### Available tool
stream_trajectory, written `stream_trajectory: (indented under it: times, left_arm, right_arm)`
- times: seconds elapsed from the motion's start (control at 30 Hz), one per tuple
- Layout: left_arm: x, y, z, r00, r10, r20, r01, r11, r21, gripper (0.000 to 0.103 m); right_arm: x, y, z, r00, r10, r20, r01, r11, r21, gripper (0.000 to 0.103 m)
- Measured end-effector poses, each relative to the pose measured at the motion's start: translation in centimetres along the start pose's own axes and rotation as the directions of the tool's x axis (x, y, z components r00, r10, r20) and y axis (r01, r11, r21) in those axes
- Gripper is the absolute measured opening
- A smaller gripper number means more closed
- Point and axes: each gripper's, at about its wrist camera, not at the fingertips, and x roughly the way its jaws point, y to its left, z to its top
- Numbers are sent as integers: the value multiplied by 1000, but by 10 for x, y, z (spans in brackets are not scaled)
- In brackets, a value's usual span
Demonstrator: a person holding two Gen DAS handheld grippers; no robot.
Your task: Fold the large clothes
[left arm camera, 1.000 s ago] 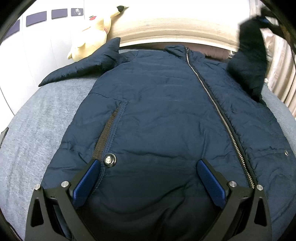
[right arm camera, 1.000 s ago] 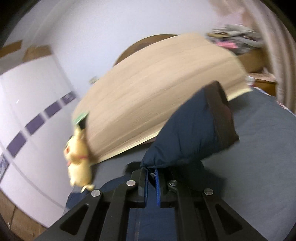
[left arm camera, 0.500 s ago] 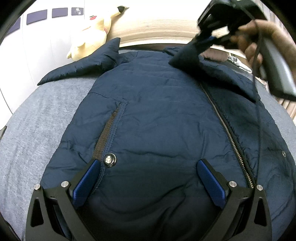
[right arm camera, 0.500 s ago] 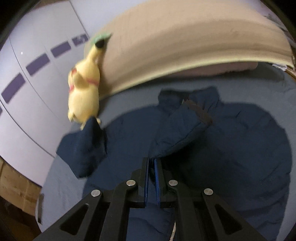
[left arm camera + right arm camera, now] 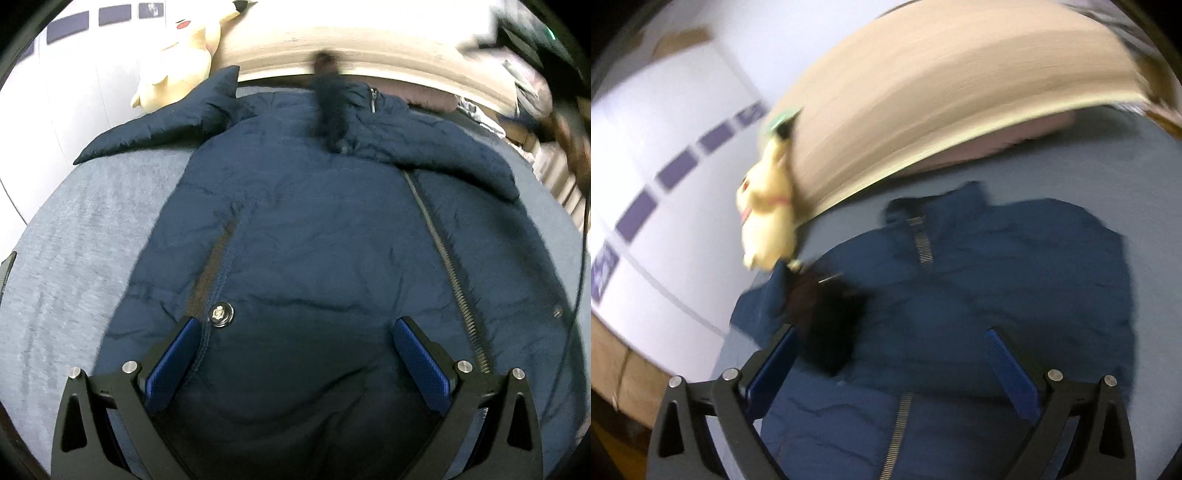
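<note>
A navy puffer jacket lies front up on a grey-blue bed, zipper running up its right half. Its right sleeve is folded across the chest, cuff blurred near the collar. Its left sleeve stretches out to the left. My left gripper is open and empty over the jacket's lower front, near a snap button. My right gripper is open and empty above the jacket; the dark sleeve cuff is blurred beside its left finger.
A yellow plush toy leans at the head of the bed, also in the right wrist view. A beige wooden headboard runs along the far side. A white wall with purple tiles is on the left. Clutter sits at the far right.
My right gripper carried the right sleeve across the chest, then opened and let it go; the sleeve now lies over the jacket. My left gripper stayed open in place.
</note>
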Motion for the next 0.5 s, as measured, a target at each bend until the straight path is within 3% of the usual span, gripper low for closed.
stream_trajectory:
  times: [0.13, 0.23, 0.3, 0.37, 0.5]
  left_arm:
    - [-29, 17, 38, 995, -35, 96, 41, 997, -67, 103]
    - [-28, 43, 77, 987, -64, 148, 89, 982, -167, 103]
    - [-7, 62, 105, 988, -98, 123, 125, 963, -239, 103]
    - [26, 78, 129, 987, -150, 64, 163, 927, -339, 103]
    - [80, 85, 155, 979, -202, -31, 168, 880, -445, 102]
  right_arm:
    - [-5, -65, -4, 1000, -30, -2, 30, 990, 138, 101]
    - [-5, -93, -8, 999, -31, 19, 27, 982, 187, 101]
    - [-3, -102, -7, 1000, -21, 20, 17, 980, 200, 101]
    - [0, -110, -9, 1000, -18, 15, 15, 978, 206, 101]
    - [8, -124, -17, 1000, 1, 0, -1, 974, 228, 101]
